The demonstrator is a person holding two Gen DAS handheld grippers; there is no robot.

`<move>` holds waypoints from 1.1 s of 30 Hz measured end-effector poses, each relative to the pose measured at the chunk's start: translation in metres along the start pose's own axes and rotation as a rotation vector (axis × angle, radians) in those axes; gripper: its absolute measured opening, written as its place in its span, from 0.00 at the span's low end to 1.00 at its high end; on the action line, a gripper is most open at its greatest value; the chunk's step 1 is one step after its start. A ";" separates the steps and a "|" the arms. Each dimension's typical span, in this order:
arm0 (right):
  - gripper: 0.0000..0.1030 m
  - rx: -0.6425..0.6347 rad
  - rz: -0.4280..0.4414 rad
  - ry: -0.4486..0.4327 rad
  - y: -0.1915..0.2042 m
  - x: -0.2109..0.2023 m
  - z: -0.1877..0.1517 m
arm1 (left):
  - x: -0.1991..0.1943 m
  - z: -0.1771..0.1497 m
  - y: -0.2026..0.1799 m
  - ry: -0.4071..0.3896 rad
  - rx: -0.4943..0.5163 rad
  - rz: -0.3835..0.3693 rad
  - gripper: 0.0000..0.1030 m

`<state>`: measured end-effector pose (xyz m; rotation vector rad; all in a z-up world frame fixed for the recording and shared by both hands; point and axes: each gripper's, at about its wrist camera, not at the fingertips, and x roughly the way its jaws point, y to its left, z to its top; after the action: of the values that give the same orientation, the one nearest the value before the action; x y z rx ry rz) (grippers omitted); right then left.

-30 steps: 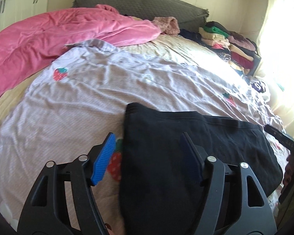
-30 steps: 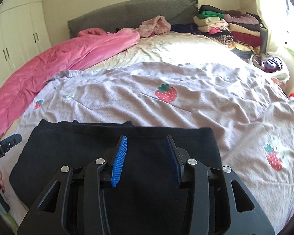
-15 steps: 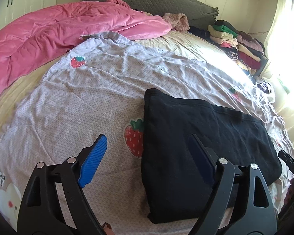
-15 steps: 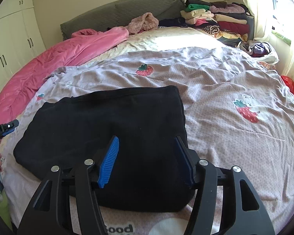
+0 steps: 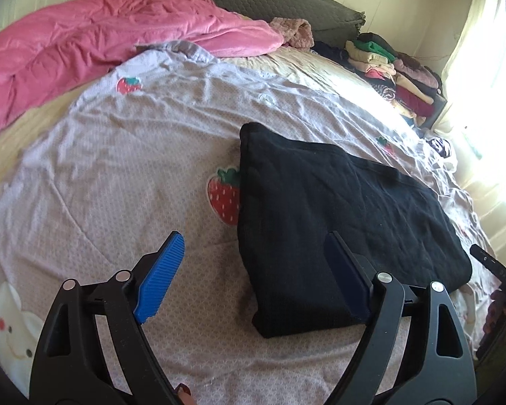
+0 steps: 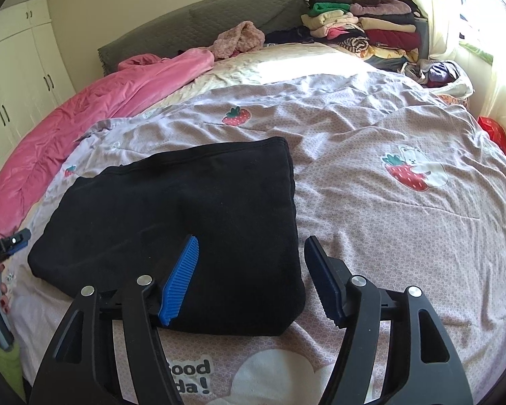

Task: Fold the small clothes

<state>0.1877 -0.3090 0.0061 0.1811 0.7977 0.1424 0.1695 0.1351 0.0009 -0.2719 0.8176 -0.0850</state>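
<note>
The left tongs (image 5: 253, 263) are gaping wide and gripping nothing, while the right tongs (image 6: 251, 270) are opening, their pads pressing on nothing. Just beyond both, the folded black garment (image 5: 337, 209) is lying flat on the strawberry-print bedspread (image 6: 371, 128). Farther back, a pink quilt (image 5: 101, 50) is bunching along the bed's left side and a stack of folded clothes (image 6: 361, 23) is sitting by the window.

The black garment (image 5: 337, 222) covers part of a strawberry print (image 5: 223, 195) on the bedspread. The right tool (image 5: 489, 263) only peeks in at the left view's edge, so can't see its tips. The clothes pile (image 6: 361, 23) is too jumbled to sort out.
</note>
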 end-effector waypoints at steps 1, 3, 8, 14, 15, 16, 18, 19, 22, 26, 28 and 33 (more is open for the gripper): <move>0.62 0.004 0.004 0.001 -0.001 0.000 -0.001 | -0.001 -0.001 0.001 0.002 -0.004 0.005 0.75; 0.62 0.011 0.012 0.003 -0.002 0.000 -0.002 | -0.002 -0.006 0.002 0.003 -0.010 -0.002 0.75; 0.62 0.039 0.023 0.014 -0.006 0.003 -0.004 | 0.005 -0.015 0.004 0.041 -0.050 -0.053 0.75; 0.62 0.055 0.028 0.044 -0.009 0.014 -0.010 | 0.021 -0.022 0.008 0.075 -0.098 -0.104 0.49; 0.62 0.061 0.029 0.047 -0.010 0.016 -0.010 | 0.024 -0.023 0.009 0.076 -0.108 -0.106 0.51; 0.62 0.071 0.027 0.050 -0.012 0.018 -0.010 | 0.026 -0.023 0.010 0.076 -0.115 -0.109 0.51; 0.62 0.095 0.028 0.053 -0.016 0.021 -0.011 | 0.027 -0.025 0.011 0.074 -0.129 -0.134 0.51; 0.61 0.105 0.030 0.055 -0.018 0.023 -0.011 | 0.027 -0.025 0.011 0.075 -0.136 -0.148 0.50; 0.50 0.123 0.047 0.063 -0.021 0.025 -0.011 | 0.028 -0.025 0.011 0.078 -0.148 -0.180 0.18; 0.20 0.111 0.056 0.051 -0.020 0.022 -0.010 | 0.023 -0.024 0.006 0.076 -0.115 -0.189 0.07; 0.10 0.114 0.059 0.044 -0.023 0.019 -0.008 | 0.017 -0.024 0.000 0.067 -0.077 -0.169 0.05; 0.09 0.082 0.036 0.012 -0.024 0.002 -0.008 | 0.000 -0.027 -0.005 0.055 -0.027 -0.135 0.05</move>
<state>0.1849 -0.3309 -0.0064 0.2727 0.8126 0.1444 0.1499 0.1250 -0.0153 -0.3514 0.8552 -0.2087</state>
